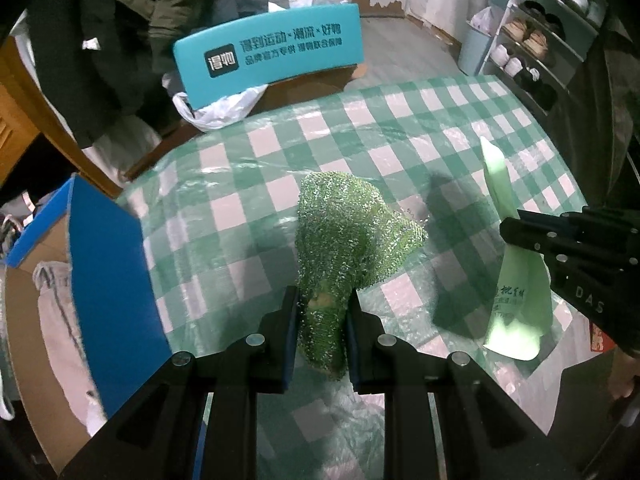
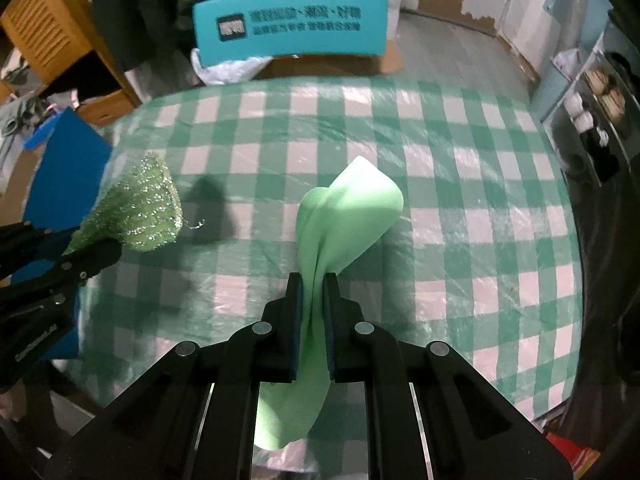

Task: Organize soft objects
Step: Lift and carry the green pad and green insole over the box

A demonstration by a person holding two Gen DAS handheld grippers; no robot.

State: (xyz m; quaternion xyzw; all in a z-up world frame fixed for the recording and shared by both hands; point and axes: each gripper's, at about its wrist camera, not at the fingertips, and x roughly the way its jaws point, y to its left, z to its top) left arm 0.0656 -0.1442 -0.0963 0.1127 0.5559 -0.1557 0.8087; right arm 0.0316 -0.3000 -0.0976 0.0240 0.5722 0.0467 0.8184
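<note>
My left gripper [image 1: 322, 304] is shut on a sparkly green scouring cloth [image 1: 344, 232], which hangs above the checked tablecloth [image 1: 248, 168]. The same cloth [image 2: 140, 208] shows at the left of the right wrist view, pinched in the left gripper [image 2: 100, 246]. My right gripper [image 2: 313, 286] is shut on a smooth pale green cloth [image 2: 352, 204], bunched and lifted off the table. In the left wrist view that pale cloth [image 1: 516, 292] hangs from the right gripper [image 1: 510, 226] at the right; it carries some printed text.
A teal chair back [image 1: 272, 50] with white lettering stands behind the table's far edge, a white plastic bag [image 1: 224, 108] on the seat. A blue-edged cardboard box [image 1: 108, 272] sits left of the table. Shoe shelves [image 1: 536, 44] line the right wall.
</note>
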